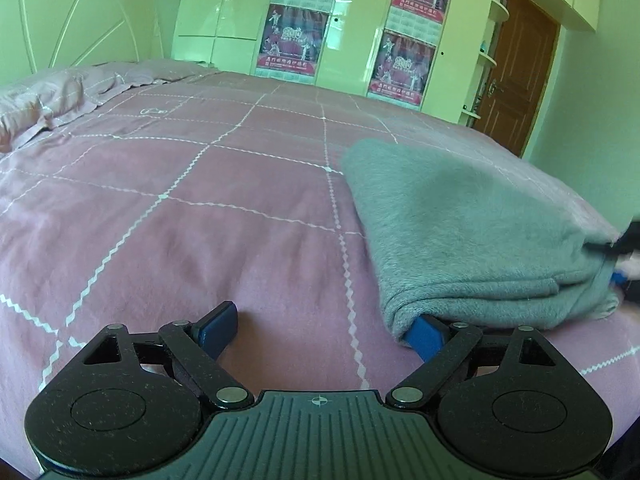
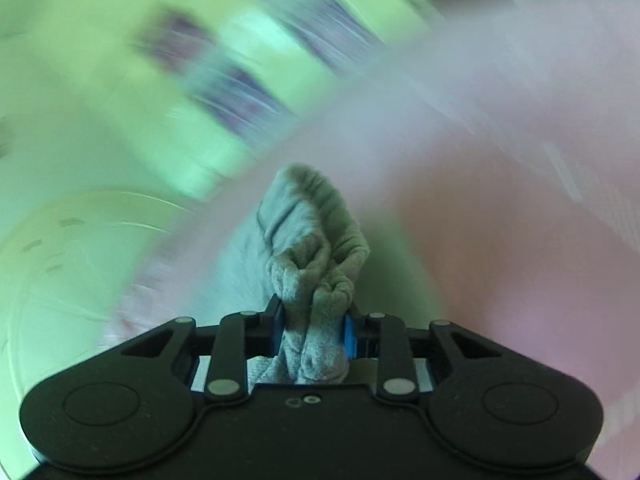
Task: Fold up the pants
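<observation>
The grey fleece pants lie folded in a thick stack on the right side of the pink bed. My left gripper stands wide open at the stack's near left corner. Its right blue pad is tucked under the pants' edge, and its left pad rests over bare bedspread. In the right wrist view my right gripper is shut on a bunched wad of the grey pants; everything behind it is smeared by motion blur. A dark shape at the pants' far right corner is cut off by the left wrist view's edge.
A pink bedspread with white grid lines covers the bed. A crumpled pink pillow or quilt lies at the back left. Pale wardrobes with posters and a brown door stand behind the bed.
</observation>
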The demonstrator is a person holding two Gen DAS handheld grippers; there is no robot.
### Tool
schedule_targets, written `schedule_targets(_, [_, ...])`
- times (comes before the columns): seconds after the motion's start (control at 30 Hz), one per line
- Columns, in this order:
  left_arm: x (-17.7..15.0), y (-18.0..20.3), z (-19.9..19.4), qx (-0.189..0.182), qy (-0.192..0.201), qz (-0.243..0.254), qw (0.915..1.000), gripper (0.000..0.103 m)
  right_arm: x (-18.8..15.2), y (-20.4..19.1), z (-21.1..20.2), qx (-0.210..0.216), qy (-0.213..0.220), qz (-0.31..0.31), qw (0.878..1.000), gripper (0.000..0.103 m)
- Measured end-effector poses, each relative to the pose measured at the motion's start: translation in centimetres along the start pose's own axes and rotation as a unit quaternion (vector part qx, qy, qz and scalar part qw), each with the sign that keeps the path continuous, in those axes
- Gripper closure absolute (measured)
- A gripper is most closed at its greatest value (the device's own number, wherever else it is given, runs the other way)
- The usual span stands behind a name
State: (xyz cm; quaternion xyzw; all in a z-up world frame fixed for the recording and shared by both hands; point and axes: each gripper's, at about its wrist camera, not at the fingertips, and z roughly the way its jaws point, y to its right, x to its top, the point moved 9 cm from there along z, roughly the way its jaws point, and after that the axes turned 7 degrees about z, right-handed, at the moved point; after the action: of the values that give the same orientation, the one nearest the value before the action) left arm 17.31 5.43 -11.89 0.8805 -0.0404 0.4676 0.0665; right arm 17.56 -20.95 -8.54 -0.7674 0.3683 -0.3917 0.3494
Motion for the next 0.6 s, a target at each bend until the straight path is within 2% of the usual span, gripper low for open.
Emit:
schedule_targets(0.03, [0.0,0.1,0.0,0.002,-0.001,0.004,1.0,0.013,0.1,0.2,-0.2,0.011,0.005,0.005,1.0,0.082])
schedule_targets(0.17, [0.0,-0.1,0.0,0.004,-0.002,0.004,1.0,0.013,-0.1,-1.6,-0.8,0.001,0.016,-0.041,0.999,0.082])
schedule_targets(0.4, [0.1,0.4,-0.1,0.01,-0.002,0.018,0.9998,0.013,0.1,0.0,-1.0,0.013,0.005,-0.008,1.0,0.078])
schedule_targets(0.5, [0.1,0.5,-0.2,0.01,-0.005,0.02,0.9997,0.013,0.1,-1.1,-2.1,-0.001,0.017,-0.055,0.998,0.074])
schedule_targets(0.6, [0.1,0.5,-0.2,0.014,-0.005,0.024,0.9996,0.013,0.1,-3.7,-3.8,-0.021,0.064,-0.134,0.989,0.073])
